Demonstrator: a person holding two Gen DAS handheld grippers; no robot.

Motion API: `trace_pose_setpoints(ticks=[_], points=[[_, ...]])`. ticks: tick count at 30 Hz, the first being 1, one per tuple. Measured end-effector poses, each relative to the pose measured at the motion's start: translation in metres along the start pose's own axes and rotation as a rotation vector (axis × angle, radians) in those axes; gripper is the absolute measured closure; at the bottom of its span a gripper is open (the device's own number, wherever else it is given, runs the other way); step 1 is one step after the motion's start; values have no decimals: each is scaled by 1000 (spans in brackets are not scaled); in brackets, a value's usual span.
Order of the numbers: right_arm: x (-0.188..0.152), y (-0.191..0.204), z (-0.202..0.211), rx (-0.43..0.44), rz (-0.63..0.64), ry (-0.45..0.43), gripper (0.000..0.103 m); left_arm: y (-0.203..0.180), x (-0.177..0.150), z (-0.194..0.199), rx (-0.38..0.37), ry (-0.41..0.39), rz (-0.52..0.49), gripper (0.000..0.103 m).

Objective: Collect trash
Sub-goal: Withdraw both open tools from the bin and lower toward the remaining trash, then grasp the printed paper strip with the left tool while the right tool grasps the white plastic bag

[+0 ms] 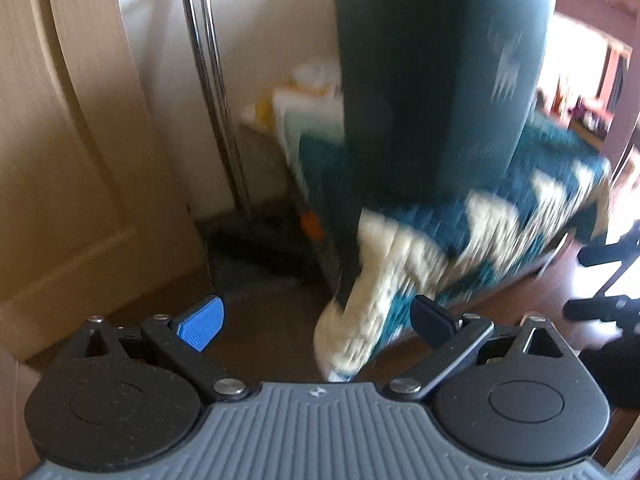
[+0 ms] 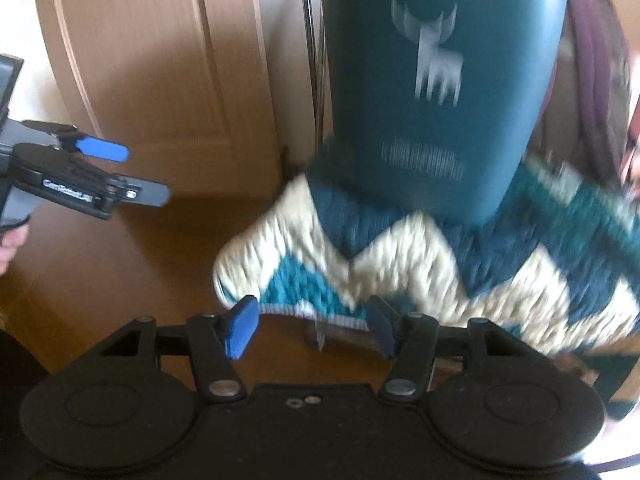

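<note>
Both grippers (left, right) gape empty; trash unidentifiable, blurred.

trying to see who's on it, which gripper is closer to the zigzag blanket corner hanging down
Right. The right gripper has the hanging corner of the zigzag blanket just beyond its open fingertips; the left gripper is open and off to the side, clear of it.

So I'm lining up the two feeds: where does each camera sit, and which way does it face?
Left wrist: on the left gripper, looking down at a zigzag blanket; open fingers show.
Right wrist: on the right gripper, facing the blanket edge; open fingers, plus the left gripper and a hand.
Shared: blanket, tall teal cushion, wooden door.
</note>
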State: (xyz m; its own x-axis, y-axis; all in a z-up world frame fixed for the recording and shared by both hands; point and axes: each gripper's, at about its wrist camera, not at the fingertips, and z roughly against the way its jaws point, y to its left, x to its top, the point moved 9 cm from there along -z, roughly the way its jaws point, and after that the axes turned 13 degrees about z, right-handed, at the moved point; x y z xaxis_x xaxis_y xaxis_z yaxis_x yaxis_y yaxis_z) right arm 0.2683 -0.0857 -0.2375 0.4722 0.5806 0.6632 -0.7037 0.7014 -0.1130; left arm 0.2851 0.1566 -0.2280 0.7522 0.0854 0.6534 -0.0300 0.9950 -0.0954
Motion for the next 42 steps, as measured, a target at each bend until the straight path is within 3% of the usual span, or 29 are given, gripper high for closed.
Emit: trace_pose_setpoints(ticks=[5, 7, 10, 15, 21, 23, 26, 29, 32, 40, 42], points=[[-51, 6, -68, 21, -10, 132, 44, 25, -68, -69, 35, 128, -40, 3], [-68, 9, -91, 43, -14, 182, 44, 35, -98, -102, 63, 212, -29, 3], [-94, 15, -129, 91, -9, 270, 44, 44, -141, -142, 52, 330, 26, 3], [-128, 23, -184, 146, -26, 385, 44, 40, -209, -192, 21, 519, 24, 3], [-165, 47, -233, 221, 24, 499, 44, 23, -274, -233, -51, 655, -37, 3], [-178, 56, -247, 239, 51, 542, 45, 21, -293, -251, -64, 722, 18, 3], [-198, 67, -269, 265, 96, 601, 46, 27, -316, -272, -53, 809, 195, 3], [-218, 74, -288, 284, 120, 662, 46, 33, -330, -293, -34, 853, 370, 3], [-234, 78, -300, 309, 112, 713, 47, 35, -341, -307, -17, 879, 463, 3], [-261, 95, -317, 349, 116, 742, 47, 25, -354, -313, 28, 881, 514, 3], [-262, 96, -324, 336, 117, 736, 47, 24, -350, -311, 63, 878, 518, 9]])
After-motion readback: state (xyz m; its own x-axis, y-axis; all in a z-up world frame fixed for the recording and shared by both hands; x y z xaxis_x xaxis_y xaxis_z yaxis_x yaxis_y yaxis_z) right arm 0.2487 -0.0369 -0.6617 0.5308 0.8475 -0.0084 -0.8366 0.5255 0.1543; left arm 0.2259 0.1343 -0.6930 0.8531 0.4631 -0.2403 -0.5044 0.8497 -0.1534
